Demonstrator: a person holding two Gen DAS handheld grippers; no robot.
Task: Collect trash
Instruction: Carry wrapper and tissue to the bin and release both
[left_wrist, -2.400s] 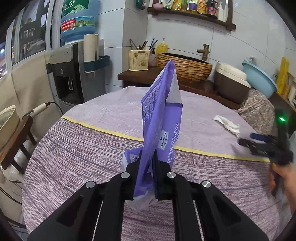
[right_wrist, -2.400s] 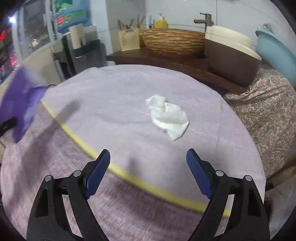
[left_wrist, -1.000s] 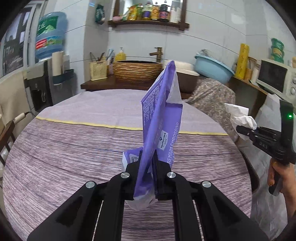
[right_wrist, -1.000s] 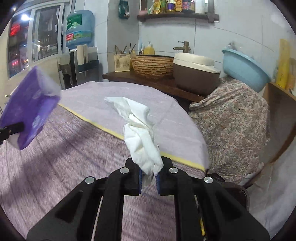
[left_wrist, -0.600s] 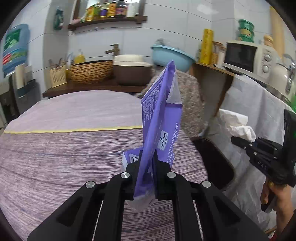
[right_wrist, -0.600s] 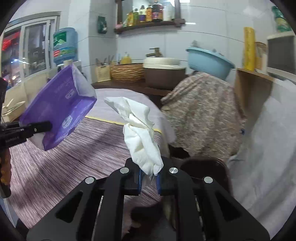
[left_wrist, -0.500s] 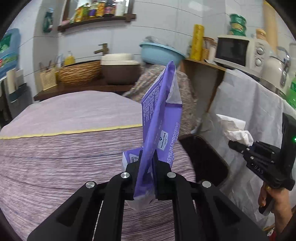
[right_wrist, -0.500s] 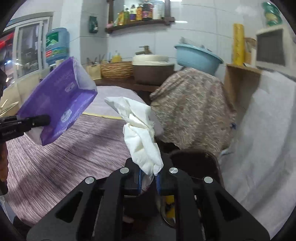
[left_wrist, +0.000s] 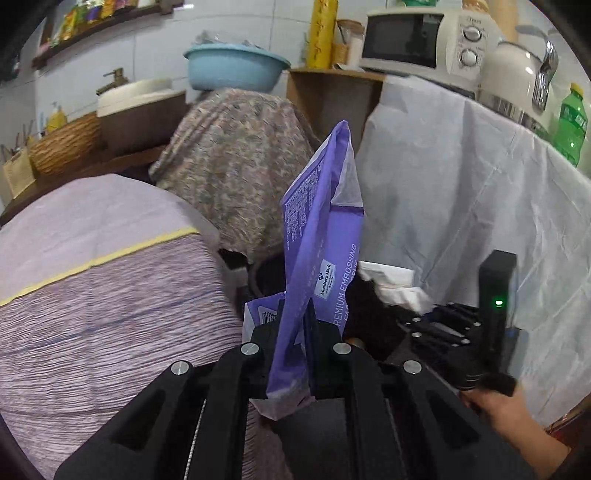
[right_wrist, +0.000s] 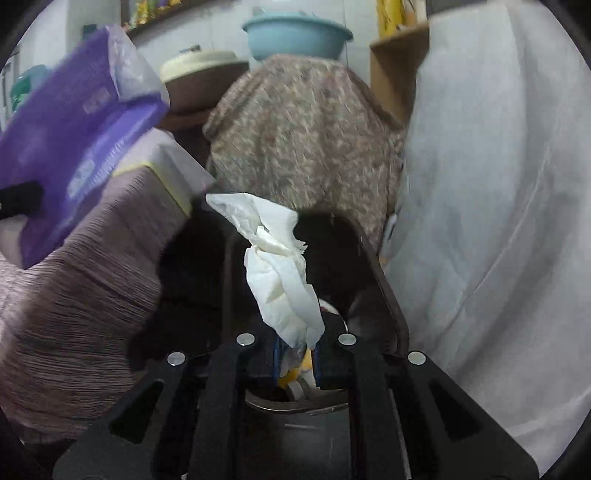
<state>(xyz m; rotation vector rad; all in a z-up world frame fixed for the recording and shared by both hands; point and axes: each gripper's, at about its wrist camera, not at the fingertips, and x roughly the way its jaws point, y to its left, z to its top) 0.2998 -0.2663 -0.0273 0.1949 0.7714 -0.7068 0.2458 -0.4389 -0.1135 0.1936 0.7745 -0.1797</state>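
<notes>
In the left wrist view, the round table with a striped purple cloth (left_wrist: 110, 314) fills the left of the frame. Above it, at the upper left, stand a woven brown basket (left_wrist: 66, 147) and a light blue plastic basin (left_wrist: 236, 70). A brown flowered cloth (left_wrist: 236, 166) hangs over something at upper centre. In the middle, the left gripper (left_wrist: 295, 354) is closed tight on the lower end of a flat purple plastic tissue package (left_wrist: 321, 251), which rises upright and hides much of the dark trash bin (left_wrist: 266, 277) behind it. To the right hangs a white sheet (left_wrist: 461, 184), with a cream microwave oven (left_wrist: 424, 37) above.

In the right wrist view, the purple package appears at the upper left. In the centre, the right gripper (right_wrist: 295, 354) is closed on the bottom of a crumpled white paper tissue (right_wrist: 277, 266) — the tissue stands up from the fingers, directly over the dark bin's opening. The bin's rim (right_wrist: 384, 280) curves just to the right, and some trash lies inside below the fingers, too unclear to name.
</notes>
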